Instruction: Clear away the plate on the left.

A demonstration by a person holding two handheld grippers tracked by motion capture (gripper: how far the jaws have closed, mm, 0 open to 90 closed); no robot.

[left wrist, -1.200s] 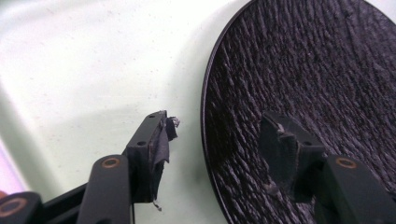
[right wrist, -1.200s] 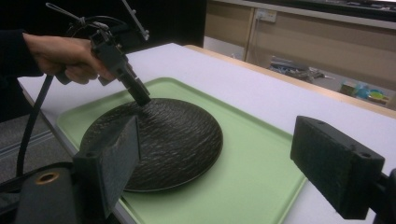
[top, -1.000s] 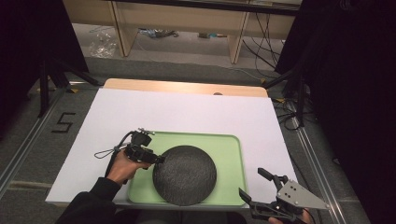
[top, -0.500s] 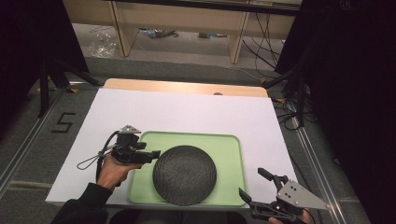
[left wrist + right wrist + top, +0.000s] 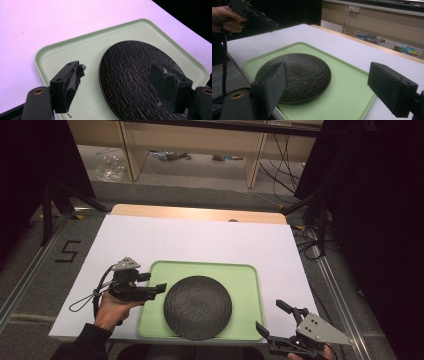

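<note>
Dark, rough-textured plate (image 5: 197,306) lies flat on the green tray (image 5: 245,280), toward the tray's left and near edge. Left gripper (image 5: 156,289) hovers just off the plate's left rim, jaws spread and just been opening, nothing between them (plate released). Right gripper (image 5: 272,317) sits off the tray's near right corner, jaws wide, empty.

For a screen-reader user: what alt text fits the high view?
A black plate lies on a green tray on a white table. The left gripper, jaws open and just widened, hovers beside the plate; the right gripper waits open at the table's near right corner.
</note>
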